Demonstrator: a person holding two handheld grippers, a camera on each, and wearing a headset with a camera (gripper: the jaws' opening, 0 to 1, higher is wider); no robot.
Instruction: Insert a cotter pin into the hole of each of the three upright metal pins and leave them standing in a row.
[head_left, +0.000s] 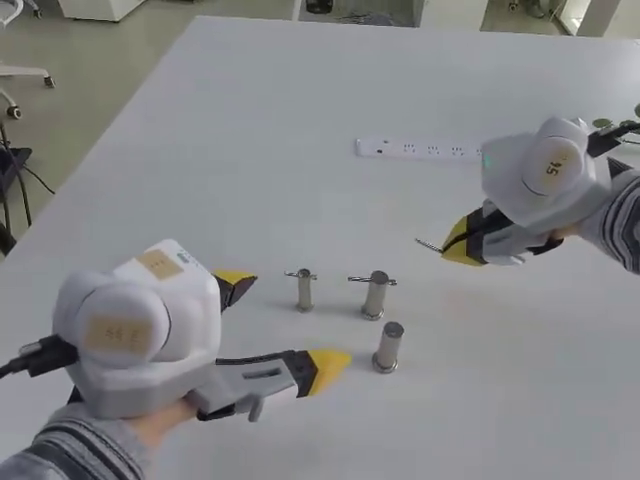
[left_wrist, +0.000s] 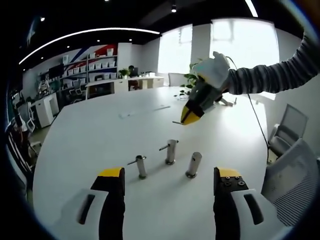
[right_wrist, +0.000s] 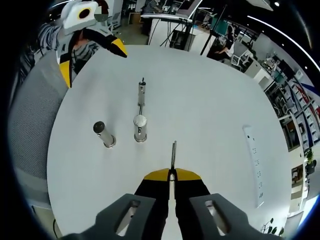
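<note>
The likeliest slip is a missed hole. The cotter pin (right_wrist: 173, 150) is thin and pinched by one end in the right claw (right_wrist: 171, 176), whose jaws press together on it. It sticks out a long way, so any wobble would probably drive its tip against the side of the bare metal pin (head_left: 388, 347) rather than through it. Such a sideways push could topple that pin, which stands free on the desk (head_left: 200, 150). Its hole is too small to make out, so the approach angle is uncertain. The left claw (head_left: 283, 320), spread wide and holding nothing, hovers at the near left just beside the group; a careless close could knock a neighbour over.

The bare metal pin is a short, shiny cylinder, upright, nearest and rightmost of the three. The left fitted pin (head_left: 305, 290) and the middle fitted pin (head_left: 375, 295) each carry a cotter crosswise near the top and stand slightly farther back. The held cotter pin hangs to the far right, well apart.
</note>
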